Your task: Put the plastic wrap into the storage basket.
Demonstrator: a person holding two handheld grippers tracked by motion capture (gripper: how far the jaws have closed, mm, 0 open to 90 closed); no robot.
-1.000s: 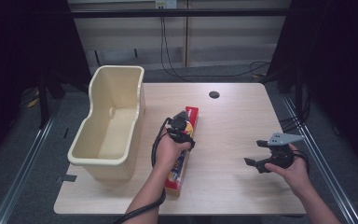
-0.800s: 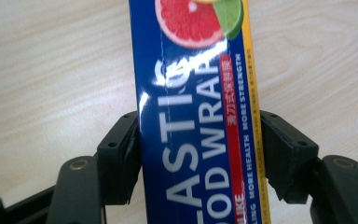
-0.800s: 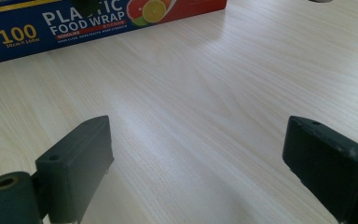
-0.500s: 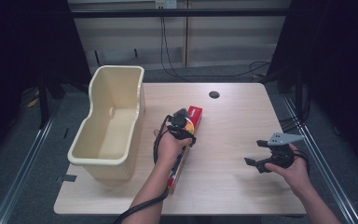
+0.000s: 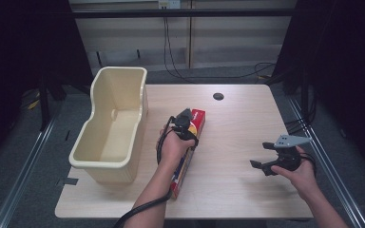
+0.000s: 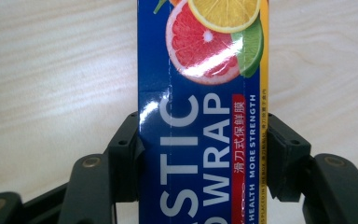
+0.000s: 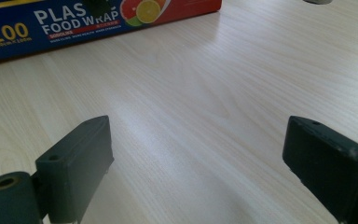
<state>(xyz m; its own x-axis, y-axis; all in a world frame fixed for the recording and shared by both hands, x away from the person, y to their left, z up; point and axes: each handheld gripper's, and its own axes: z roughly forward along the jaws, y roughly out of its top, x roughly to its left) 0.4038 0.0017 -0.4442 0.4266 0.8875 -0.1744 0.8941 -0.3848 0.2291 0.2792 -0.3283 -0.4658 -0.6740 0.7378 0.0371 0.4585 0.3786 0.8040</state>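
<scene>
Fingers of my left gripper (image 6: pixel 200 154) were clamped across the plastic wrap box (image 6: pixel 203 116); those of my right gripper (image 7: pixel 205 163) stood wide apart over bare counter (image 7: pixel 242 84), holding nothing. I judged the step to be the grasp of the box, which lay lengthwise near the counter's middle, just right of the cream bin (image 5: pixel 111 126). Next I would lift it level, likely toward the bin. The box was long, glossy and blue, with a red far end and printed citrus slices.
</scene>
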